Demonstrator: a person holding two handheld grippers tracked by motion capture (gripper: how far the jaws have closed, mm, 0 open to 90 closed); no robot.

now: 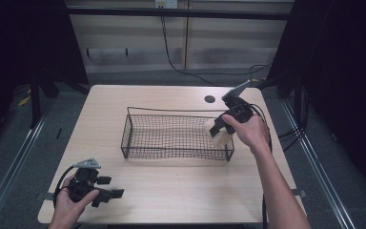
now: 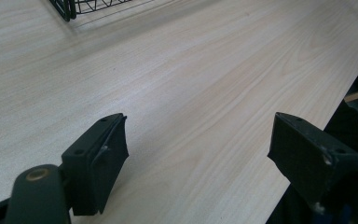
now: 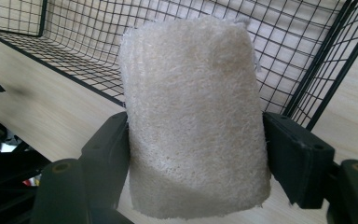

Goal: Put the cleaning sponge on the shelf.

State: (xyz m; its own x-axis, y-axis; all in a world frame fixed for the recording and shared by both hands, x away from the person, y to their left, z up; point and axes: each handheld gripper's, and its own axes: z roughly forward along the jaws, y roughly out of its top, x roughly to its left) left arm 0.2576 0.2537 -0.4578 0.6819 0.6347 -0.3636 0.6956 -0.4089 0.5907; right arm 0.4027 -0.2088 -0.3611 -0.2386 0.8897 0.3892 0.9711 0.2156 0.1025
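So the wooden table (image 1: 181,191) has a black wire basket (image 1: 171,136) in the middle. Right gripper (image 1: 218,130) pinches a pale loofah sponge (image 3: 193,116) at the basket's right end, just over the rim. Left gripper (image 2: 198,154) sits spread and empty at the near left corner. Risk, I'd say: the sponge snags on the wire rim and lands outside.

A pale wooden table (image 1: 171,186) carries a black wire basket (image 1: 171,136) standing directly on it, near its middle. Beyond the basket's far right corner, a small dark round hole (image 1: 209,99) marks the tabletop.
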